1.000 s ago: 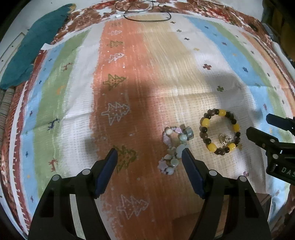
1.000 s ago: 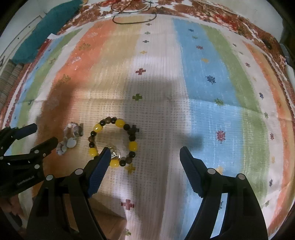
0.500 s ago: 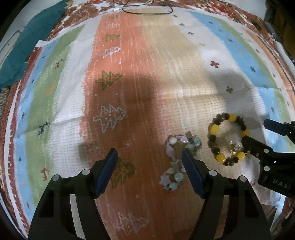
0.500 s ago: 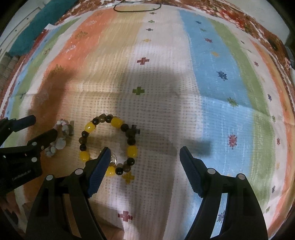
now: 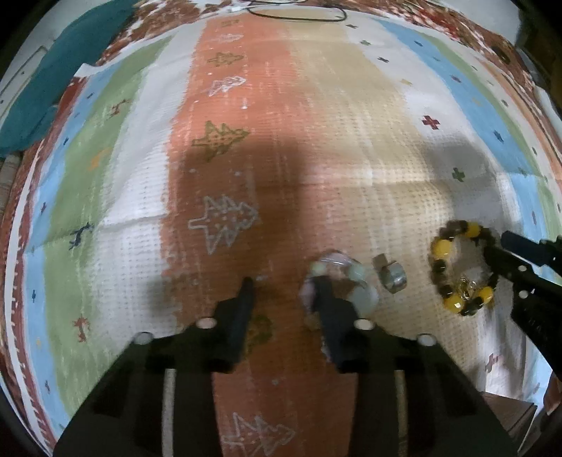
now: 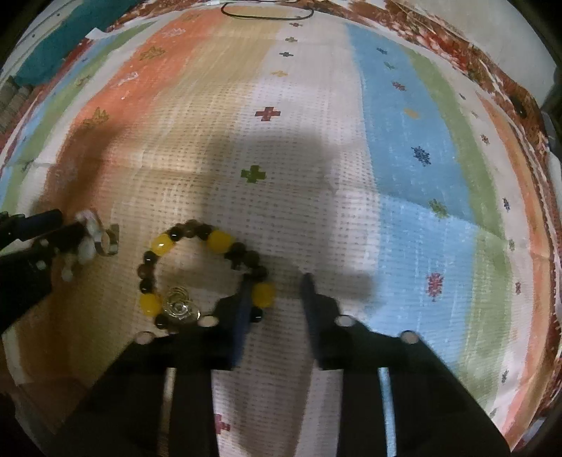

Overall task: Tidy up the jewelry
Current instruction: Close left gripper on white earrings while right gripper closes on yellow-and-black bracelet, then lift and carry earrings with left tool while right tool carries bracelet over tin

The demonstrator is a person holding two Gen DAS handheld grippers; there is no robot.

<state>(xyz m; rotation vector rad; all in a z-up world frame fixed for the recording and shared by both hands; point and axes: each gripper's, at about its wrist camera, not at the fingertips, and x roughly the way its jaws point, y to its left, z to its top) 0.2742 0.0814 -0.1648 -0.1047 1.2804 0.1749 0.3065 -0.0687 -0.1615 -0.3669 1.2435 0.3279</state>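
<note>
Bracelets lie side by side on the striped cloth [image 5: 316, 140], one under each gripper. Left gripper [image 5: 282, 284]: jaws closing, with bare cloth between them; its right finger [image 5: 328, 309] lies across the blurred pastel bead bracelet [image 5: 365, 298], whose silver charm [image 5: 395, 279] sits just beside it. Right gripper [image 6: 275, 281]: jaws closing, nearly together, only cloth in the gap; its left finger [image 6: 244, 309] rests over the right edge of the yellow-and-brown bead bracelet [image 6: 159, 244], by a yellow bead. A black cord [image 6: 267, 12] lies at the cloth's far edge, teal fabric [image 5: 52, 81] far left.
</note>
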